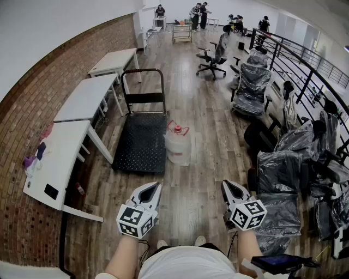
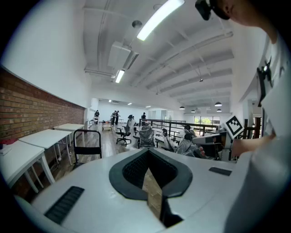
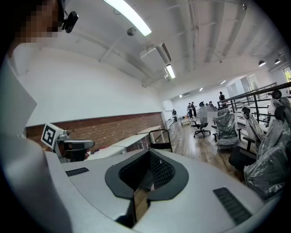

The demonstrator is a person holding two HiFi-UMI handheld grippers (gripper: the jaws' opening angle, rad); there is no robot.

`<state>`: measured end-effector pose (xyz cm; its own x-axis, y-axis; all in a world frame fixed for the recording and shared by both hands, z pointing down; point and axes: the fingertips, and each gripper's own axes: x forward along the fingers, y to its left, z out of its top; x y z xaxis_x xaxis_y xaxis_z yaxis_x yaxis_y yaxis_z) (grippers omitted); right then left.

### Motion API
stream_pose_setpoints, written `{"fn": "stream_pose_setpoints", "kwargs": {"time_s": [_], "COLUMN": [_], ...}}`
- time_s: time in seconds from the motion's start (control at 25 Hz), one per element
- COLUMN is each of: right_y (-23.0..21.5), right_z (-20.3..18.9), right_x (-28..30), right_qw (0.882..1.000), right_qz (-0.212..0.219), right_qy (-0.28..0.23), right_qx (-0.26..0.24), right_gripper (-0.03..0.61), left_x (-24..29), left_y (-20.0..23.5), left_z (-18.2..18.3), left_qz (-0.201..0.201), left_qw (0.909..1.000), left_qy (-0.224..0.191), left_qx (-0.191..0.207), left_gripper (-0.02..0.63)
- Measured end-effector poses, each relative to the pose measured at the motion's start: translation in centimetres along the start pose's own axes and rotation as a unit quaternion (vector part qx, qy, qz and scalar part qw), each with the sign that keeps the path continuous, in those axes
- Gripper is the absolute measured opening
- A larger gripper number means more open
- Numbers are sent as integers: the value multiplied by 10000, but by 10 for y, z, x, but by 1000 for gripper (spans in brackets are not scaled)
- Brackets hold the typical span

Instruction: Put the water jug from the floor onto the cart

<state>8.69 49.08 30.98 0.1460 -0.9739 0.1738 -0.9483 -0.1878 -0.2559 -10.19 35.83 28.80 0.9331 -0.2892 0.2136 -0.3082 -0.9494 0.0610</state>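
Observation:
In the head view, the clear water jug (image 1: 178, 145), with a red cap and a red handle, stands upright on the wood floor. It touches the right edge of the black platform cart (image 1: 140, 143), whose upright push handle (image 1: 144, 87) is at the far end. My left gripper (image 1: 157, 185) and right gripper (image 1: 226, 184) hover side by side well short of the jug, both shut and empty. The jaws meet at a point in the left gripper view (image 2: 148, 152) and in the right gripper view (image 3: 149, 152). Both gripper views show the cart handle (image 2: 86, 145) (image 3: 161, 139), while my jaws hide the jug.
White tables (image 1: 82, 101) line the brick wall on the left. Office chairs wrapped in plastic (image 1: 252, 87) crowd the right side by a black railing (image 1: 294, 60). Several people stand at the far end of the room (image 1: 199, 13). Bare wood floor lies between me and the jug.

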Motion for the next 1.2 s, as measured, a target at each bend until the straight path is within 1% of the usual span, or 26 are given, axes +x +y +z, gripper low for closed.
{"fn": "stream_pose_setpoints", "kwargs": {"time_s": [0.2,0.44,0.64,0.76,0.88,1.08,1.2], "right_y": [-33,-70,-88,-87,-88,-100,-101], "right_z": [3,2,-4,-9,-9,-2,2], "right_x": [-7,-12,-6,4,15,35,54], "right_qw": [10000,9998,9990,9983,9979,9982,9982], "right_qz": [45,205,311,419,465,355,321], "right_qy": [26,86,279,390,447,475,501], "right_qx": [-41,-2,172,91,76,47,-28], "right_gripper": [3,3,3,3,3,3,3], "left_x": [24,43,49,52,60,82,97], "left_y": [-24,-40,-50,-44,-35,-13,7], "left_z": [2,5,-4,-13,-14,-8,-2], "left_qz": [79,409,535,620,641,544,516], "left_qw": [10000,9990,9983,9973,9969,9971,9970], "left_qy": [-12,-130,8,60,35,-74,-146], "left_qx": [-25,-152,-230,-378,-445,-533,-562], "left_gripper": [0,0,0,0,0,0,0]}}
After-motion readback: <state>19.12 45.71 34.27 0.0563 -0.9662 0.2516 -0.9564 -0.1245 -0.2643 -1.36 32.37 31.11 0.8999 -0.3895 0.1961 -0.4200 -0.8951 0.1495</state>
